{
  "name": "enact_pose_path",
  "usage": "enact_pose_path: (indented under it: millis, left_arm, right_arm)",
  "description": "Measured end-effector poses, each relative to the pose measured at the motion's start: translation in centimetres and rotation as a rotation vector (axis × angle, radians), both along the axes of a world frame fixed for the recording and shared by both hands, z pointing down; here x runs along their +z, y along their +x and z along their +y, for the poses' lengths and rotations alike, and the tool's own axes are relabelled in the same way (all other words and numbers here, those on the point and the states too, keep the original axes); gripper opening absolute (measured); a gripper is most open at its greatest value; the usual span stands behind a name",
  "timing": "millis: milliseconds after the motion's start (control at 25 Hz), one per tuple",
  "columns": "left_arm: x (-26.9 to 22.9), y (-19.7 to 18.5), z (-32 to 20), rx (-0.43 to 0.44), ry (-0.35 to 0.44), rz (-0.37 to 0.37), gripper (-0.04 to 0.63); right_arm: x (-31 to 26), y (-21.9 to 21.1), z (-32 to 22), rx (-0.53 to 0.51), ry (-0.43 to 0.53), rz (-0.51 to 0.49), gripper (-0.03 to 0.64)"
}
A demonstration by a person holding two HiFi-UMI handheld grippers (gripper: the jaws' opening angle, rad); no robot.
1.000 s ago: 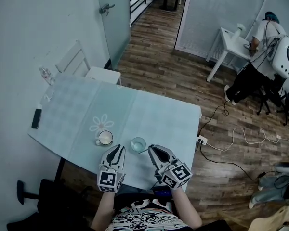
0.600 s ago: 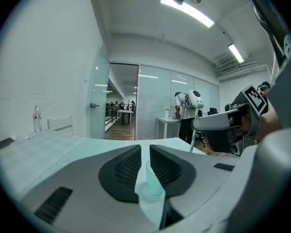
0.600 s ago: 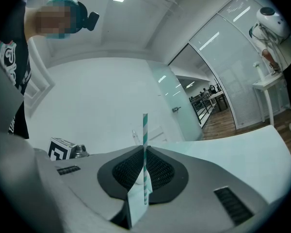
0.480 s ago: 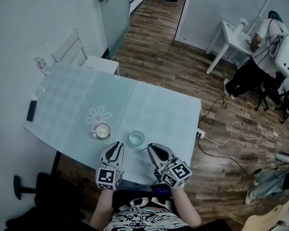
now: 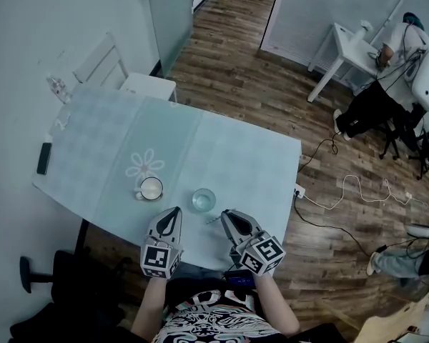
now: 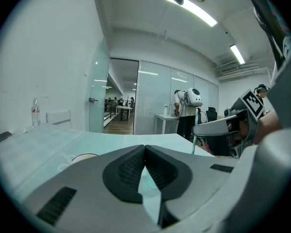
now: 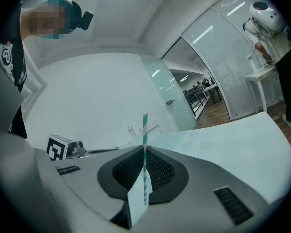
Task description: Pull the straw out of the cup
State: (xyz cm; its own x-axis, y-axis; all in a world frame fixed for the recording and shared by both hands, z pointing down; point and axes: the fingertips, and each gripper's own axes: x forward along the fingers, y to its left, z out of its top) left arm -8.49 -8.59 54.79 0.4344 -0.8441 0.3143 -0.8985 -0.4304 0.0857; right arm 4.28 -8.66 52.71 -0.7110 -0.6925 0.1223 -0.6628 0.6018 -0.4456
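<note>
Right gripper [image 7: 145, 152] pinches a green-and-white striped straw [image 7: 145, 130] upright between pressed-together jaws, apparently lifted clear of the glass cup [image 5: 204, 200] just ahead and to its left. Left gripper [image 6: 144, 149] waits alongside, jaws together and empty. No readable writing; marker cubes [image 5: 263, 253] show only square patterns.

Left gripper [image 5: 174, 215] and right gripper [image 5: 227, 216]: pale grey shells, black ribbed pads [image 6: 128, 171], each bearing a black-and-white marker cube [image 5: 157, 261]. The person wears a black-and-white patterned top [image 5: 204, 325].
</note>
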Motion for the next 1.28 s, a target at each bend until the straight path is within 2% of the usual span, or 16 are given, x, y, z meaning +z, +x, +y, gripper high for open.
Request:
enact_pose_path:
  millis: [360, 760, 1280]
  left_arm:
    - [1.5, -0.1, 0.4, 0.002, -0.038, -0.005, 0.008]
    - [4.0, -0.2, 1.4, 0.003, -0.090, -0.003, 0.008]
    - [5.0, 0.2, 2.4, 0.018, -0.123, -0.011, 0.008]
  right_arm:
    - [2.6, 0.5, 0.1, 0.009, -0.100, -0.032, 0.038]
    - [5.2, -0.2, 0.3, -0.026, -0.181, -0.047, 0.038]
    - [8.6, 1.0, 0.2, 0.039, -0.383, -0.207, 0.040]
